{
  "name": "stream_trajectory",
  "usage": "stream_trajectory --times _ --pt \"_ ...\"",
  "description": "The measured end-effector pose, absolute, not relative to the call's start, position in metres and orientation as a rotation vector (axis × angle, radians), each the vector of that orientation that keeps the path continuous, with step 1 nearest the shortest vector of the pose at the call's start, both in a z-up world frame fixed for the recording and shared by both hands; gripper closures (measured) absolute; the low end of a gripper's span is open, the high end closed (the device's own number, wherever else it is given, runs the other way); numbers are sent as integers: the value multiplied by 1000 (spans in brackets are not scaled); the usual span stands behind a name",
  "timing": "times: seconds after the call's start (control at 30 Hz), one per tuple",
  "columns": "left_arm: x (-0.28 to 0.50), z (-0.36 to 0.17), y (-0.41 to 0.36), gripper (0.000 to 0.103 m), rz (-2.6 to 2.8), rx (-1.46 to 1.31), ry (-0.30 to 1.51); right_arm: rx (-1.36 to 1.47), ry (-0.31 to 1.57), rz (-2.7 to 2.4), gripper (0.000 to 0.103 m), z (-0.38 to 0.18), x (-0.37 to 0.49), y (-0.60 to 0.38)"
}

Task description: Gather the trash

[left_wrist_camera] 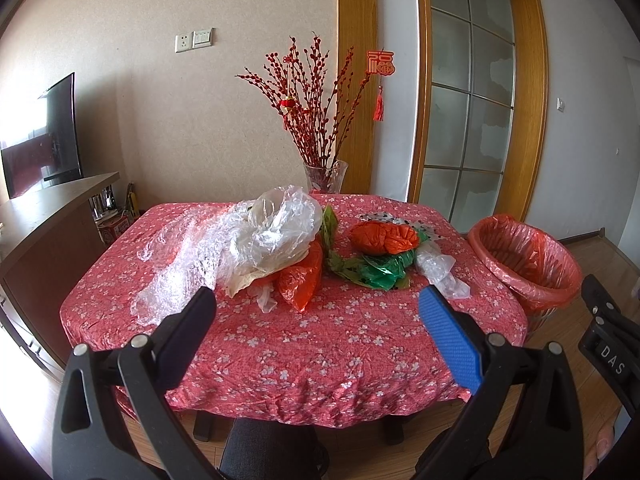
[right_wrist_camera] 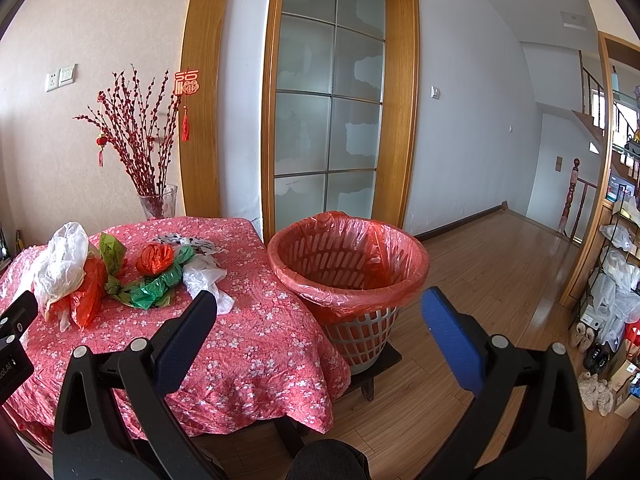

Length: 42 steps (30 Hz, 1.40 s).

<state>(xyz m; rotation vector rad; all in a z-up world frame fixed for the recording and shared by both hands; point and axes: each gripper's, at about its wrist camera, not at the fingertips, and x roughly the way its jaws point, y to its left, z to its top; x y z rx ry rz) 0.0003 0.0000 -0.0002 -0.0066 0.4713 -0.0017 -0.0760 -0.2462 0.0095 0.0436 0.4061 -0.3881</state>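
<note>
Left gripper (left_wrist_camera: 316, 304): black plastic arms at the bottom of the left wrist view, one finger faced with a blue textured pad (left_wrist_camera: 450, 340), the other dark. Jaws spread wide, nothing between them, held short of the near table edge.

Right gripper (right_wrist_camera: 318, 304): same build, same blue dimpled pad (right_wrist_camera: 454, 340). Jaws wide apart and empty, framing the bin at centre frame.

Table (left_wrist_camera: 304, 368): rounded top under a wrinkled pink cloth printed with small white blossoms.

Trash, mid-frame of the left wrist view, all lying on the cloth:
- clear crinkled plastic film (left_wrist_camera: 224, 252), a large loose heap at left centre;
- orange plastic bag (left_wrist_camera: 302, 280), glossy and puffed, touching the film's lower right edge;
- orange bag ball (left_wrist_camera: 384, 238), wadded tight, resting on a green crumpled bag (left_wrist_camera: 380, 272);
- small clear wad (left_wrist_camera: 440, 272), just right of the green bag.

Bin (right_wrist_camera: 348, 276): white slotted plastic basket, round and tapered, lined with a thin orange bag folded over the rim. It stands beside the table's right edge on a dark low stand (right_wrist_camera: 380, 360).

Glass vase (left_wrist_camera: 325, 178) with red budded branches, upper centre, at the table's far edge.
</note>
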Motion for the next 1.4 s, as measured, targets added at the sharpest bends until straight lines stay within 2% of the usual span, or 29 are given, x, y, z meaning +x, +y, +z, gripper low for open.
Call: stream_trajectory --times 0.63,0.97,1.23,1.33,1.4 --pt "6 -9 5 4 28 -23 495 55 435 -381 2 0 -67 -250" --pt "37 -25 68 4 171 -107 544 28 471 -312 2 -12 -42 -239" --pt "69 -28 114 4 269 -113 535 32 517 -130 2 -18 19 -225" --pt "86 -34 129 4 280 -136 562 18 542 -86 8 -25 45 -221" --pt "94 -38 140 4 270 -153 574 23 576 -44 22 -30 63 -218"
